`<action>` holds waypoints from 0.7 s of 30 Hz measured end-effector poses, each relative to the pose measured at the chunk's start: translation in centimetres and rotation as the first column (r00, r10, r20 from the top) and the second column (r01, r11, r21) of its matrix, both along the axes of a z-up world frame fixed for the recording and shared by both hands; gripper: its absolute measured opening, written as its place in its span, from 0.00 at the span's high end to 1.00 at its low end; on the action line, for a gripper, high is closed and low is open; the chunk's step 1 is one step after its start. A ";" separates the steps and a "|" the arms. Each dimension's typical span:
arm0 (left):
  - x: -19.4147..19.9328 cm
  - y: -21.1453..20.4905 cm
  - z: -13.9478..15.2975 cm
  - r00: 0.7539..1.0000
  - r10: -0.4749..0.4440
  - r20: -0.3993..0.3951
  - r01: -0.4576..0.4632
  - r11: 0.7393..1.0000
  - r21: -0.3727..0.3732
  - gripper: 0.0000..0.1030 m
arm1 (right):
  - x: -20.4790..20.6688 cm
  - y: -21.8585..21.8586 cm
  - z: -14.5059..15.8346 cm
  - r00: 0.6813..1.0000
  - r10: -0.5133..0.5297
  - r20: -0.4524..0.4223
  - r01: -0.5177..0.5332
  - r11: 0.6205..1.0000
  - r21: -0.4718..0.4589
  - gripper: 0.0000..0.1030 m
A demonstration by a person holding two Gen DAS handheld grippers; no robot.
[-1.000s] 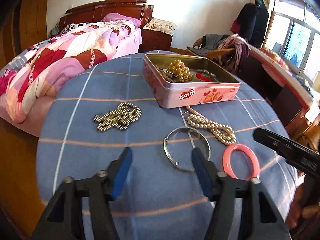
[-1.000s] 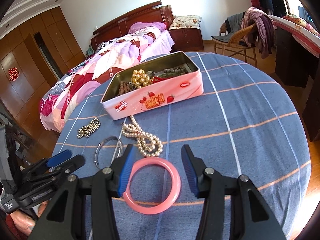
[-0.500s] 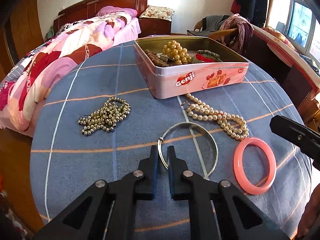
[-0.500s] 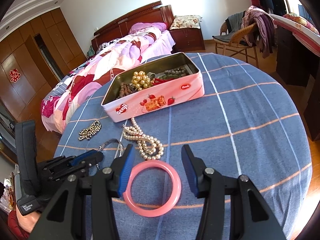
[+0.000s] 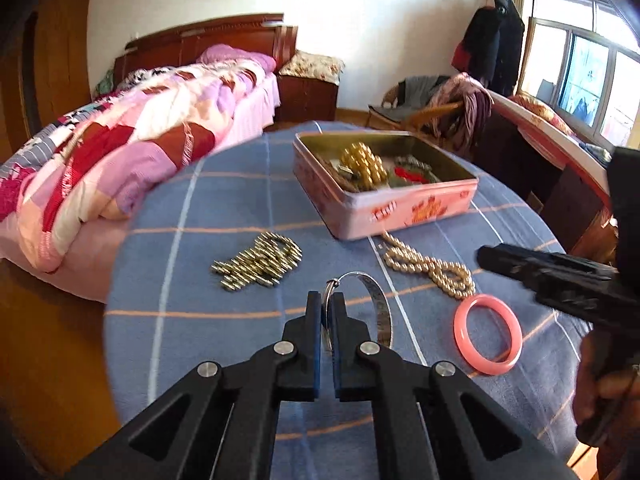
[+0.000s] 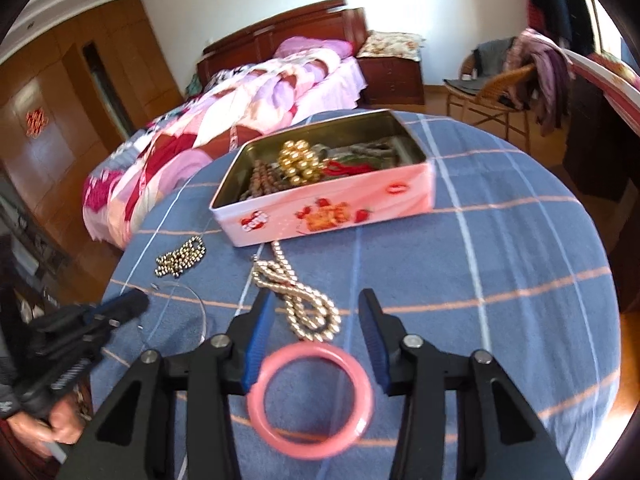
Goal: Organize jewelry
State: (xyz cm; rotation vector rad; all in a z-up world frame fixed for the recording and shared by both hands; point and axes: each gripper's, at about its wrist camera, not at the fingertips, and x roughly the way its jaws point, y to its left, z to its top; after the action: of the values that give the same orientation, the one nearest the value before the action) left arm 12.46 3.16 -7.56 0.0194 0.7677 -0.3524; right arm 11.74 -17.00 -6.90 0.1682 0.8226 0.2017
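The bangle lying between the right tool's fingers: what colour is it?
Plain pink bangle, clearest in the right wrist view.

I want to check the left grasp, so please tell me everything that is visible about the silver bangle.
The silver bangle is a thin, flat band of shiny metal, bent into an open hoop with a small wound clasp at its far end. It stands tilted on edge, above the blue checked tablecloth. The left tool is shut on its rim near the clasp. Nothing else touches it: the gold bead chain lies to its left, the pearl necklace and pink bangle to its right.
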 end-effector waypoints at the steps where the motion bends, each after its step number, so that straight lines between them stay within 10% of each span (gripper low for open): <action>1: 0.0 0.2 0.2 1.000 0.006 0.005 -0.005 1.000 -0.006 0.98 | 0.6 0.7 -0.2 1.000 0.024 -0.007 -0.024 1.000 -0.015 0.57; 12: -0.3 1.2 1.7 0.999 0.025 0.037 -0.023 0.999 -0.041 0.98 | 2.9 5.2 -2.5 0.992 0.088 -0.090 -0.107 0.968 -0.227 0.56; 21: -0.7 1.4 2.0 0.999 0.023 0.037 -0.021 0.997 -0.068 0.97 | 1.8 3.4 -1.6 0.993 0.086 -0.086 -0.101 0.978 -0.183 0.96</action>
State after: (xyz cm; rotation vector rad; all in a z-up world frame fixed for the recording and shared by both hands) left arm 11.80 4.57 -5.59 -0.0456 0.7175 -0.3559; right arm 13.49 -13.63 -8.46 -0.0397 0.9231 0.2063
